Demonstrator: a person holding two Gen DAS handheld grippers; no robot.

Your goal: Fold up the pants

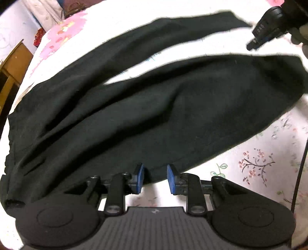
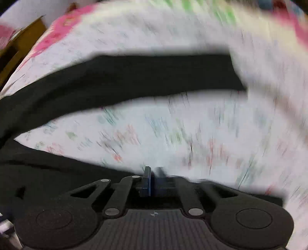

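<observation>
Black pants (image 1: 119, 115) lie spread on a floral bedsheet (image 1: 259, 165), the two legs splayed apart toward the far right. My left gripper (image 1: 155, 177) is open, its blue pads (image 1: 140, 177) just at the near edge of the pants' upper part, holding nothing. My right gripper (image 1: 256, 41) shows at the top right of the left wrist view, hovering between the two leg ends. In the blurred right wrist view my right gripper (image 2: 153, 181) has its pads together; the far leg (image 2: 144, 77) lies ahead and the near leg (image 2: 48, 169) at lower left. No cloth shows between the pads.
A wooden piece of furniture (image 1: 11, 69) stands beside the bed at the left. Cloth and a bag (image 1: 71, 9) lie at the far left beyond the bed. A dark cable (image 1: 299, 173) hangs at the right edge.
</observation>
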